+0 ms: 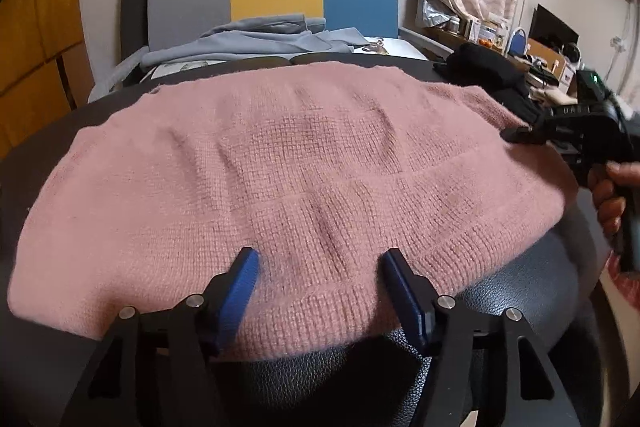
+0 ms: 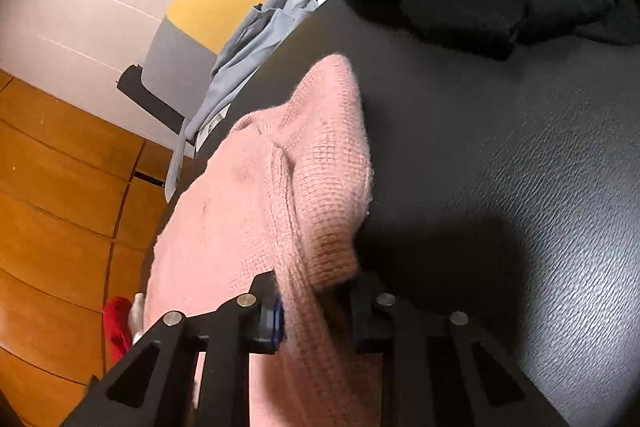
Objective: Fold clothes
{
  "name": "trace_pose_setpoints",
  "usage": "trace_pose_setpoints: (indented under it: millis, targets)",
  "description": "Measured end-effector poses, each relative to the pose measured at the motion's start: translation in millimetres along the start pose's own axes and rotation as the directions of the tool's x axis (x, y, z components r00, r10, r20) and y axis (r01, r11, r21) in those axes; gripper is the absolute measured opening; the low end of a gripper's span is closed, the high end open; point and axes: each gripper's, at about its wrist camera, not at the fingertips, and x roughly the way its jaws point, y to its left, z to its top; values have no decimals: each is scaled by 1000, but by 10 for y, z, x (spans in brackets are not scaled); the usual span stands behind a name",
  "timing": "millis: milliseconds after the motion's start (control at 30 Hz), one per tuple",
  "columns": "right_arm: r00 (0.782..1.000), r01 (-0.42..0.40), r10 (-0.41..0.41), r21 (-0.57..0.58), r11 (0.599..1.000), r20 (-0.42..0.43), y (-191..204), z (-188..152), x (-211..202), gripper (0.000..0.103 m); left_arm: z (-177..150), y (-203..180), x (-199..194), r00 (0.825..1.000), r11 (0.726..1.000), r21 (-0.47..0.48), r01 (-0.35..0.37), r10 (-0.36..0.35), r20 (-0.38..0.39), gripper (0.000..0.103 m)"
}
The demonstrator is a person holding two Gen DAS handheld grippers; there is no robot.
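Our right gripper (image 2: 316,311) is clenched on a bunched edge of the pink sweater (image 1: 280,167). Our left gripper (image 1: 320,287), low in its frame, stands released, its blue pads (image 1: 240,291) straddling the near hem. The sweater lies spread across the black surface (image 2: 500,167), centre frame. We judge a fold is starting; next the left must close on the hem.

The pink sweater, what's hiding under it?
Under the pink sweater is a black leathery surface, showing around its edges. Whatever else lies beneath is covered.
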Motion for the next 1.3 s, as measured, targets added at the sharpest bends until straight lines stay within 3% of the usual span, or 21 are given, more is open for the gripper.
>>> trace_pose_setpoints:
  millis: [67,233,367,433,533,600,667,767,833,967,1133,1300]
  targets:
    - [999,-32,33,46,998,-18,24,5,-2,21,3,-20,7,1000,1000,13,-10,10,-2,75]
    - [989,-145,147,116,983,-4,205,74,-143,20,69,156,-75,999,999,-38,7,-9,-39,77]
    - [979,-204,206,116,972,-7,525,121,-276,20,87,634,-280,994,991,-74,-107,108,8,82]
    - [970,-239,242,118,964,-11,725,135,-306,20,65,917,-342,982,979,-78,-186,189,23,83]
    - [954,-295,299,117,948,-19,1081,133,-279,20,-23,1411,-380,932,931,-60,-359,362,37,84]
    - [944,-323,328,107,940,-35,1368,133,-204,20,-118,1705,-338,906,906,-46,-422,423,14,89]
    - [931,-355,361,86,931,-60,1699,99,-91,20,-228,1945,-243,908,907,-52,-419,417,-35,91]
    - [909,-399,401,46,916,-116,2251,-3,184,20,-354,2242,-251,953,932,-198,-303,300,-47,95]
    - [899,-412,409,16,911,-157,2577,-99,395,20,-436,2448,-234,976,918,-332,-217,212,-53,97]
    - [884,-412,390,-33,911,-258,3134,-353,988,20,-475,2327,-255,964,924,-277,-263,265,-31,98]
    - [863,-354,307,-47,934,-402,3507,-835,1953,20,-521,2371,-278,971,926,-298,-233,240,-12,99]
    - [887,-187,74,-208,960,-456,3602,-1299,2579,22,-575,2368,-307,975,928,-307,-211,223,1,100]
